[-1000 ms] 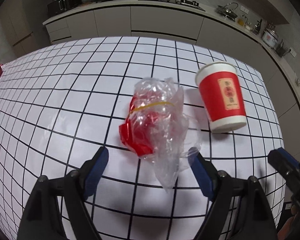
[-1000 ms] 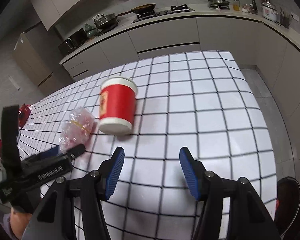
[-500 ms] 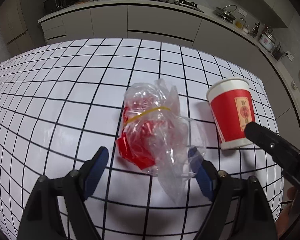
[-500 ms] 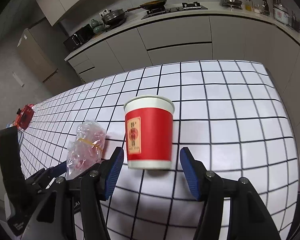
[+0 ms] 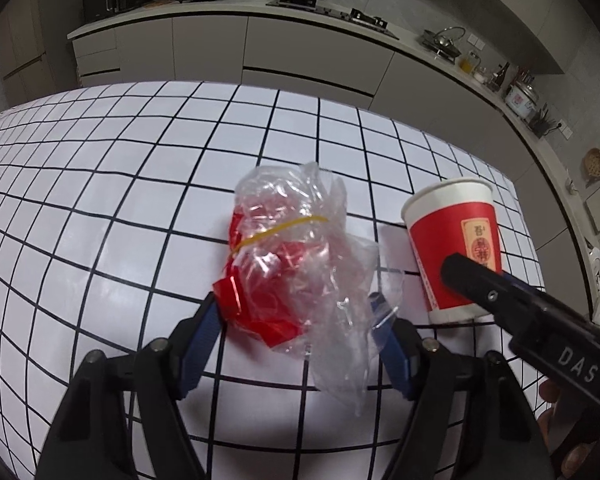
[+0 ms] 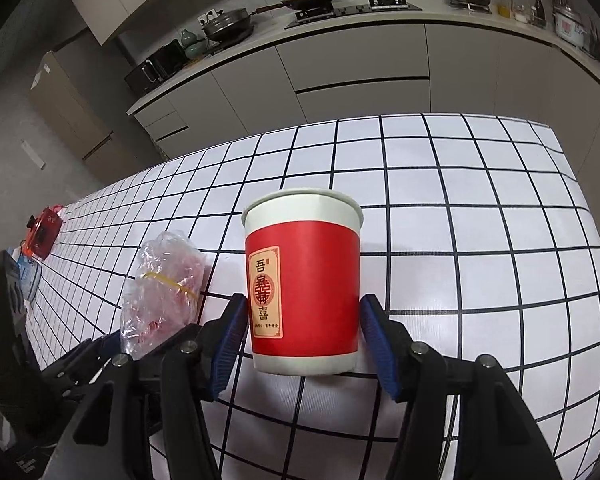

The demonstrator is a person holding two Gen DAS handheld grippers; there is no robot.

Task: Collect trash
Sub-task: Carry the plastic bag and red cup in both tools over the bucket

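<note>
Claws straddle one paper cup (image 6: 303, 296) and one plastic bag (image 5: 296, 264).

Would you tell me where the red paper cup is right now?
The red paper cup stands upright on the checked table, between the open fingers of the right gripper, just right of the crumpled plastic bag.

Crumpled clear plastic bag (image 5: 300, 264), red scraps inside, yellow-banded; red paper cup (image 6: 302, 292) upright just beside.
</note>
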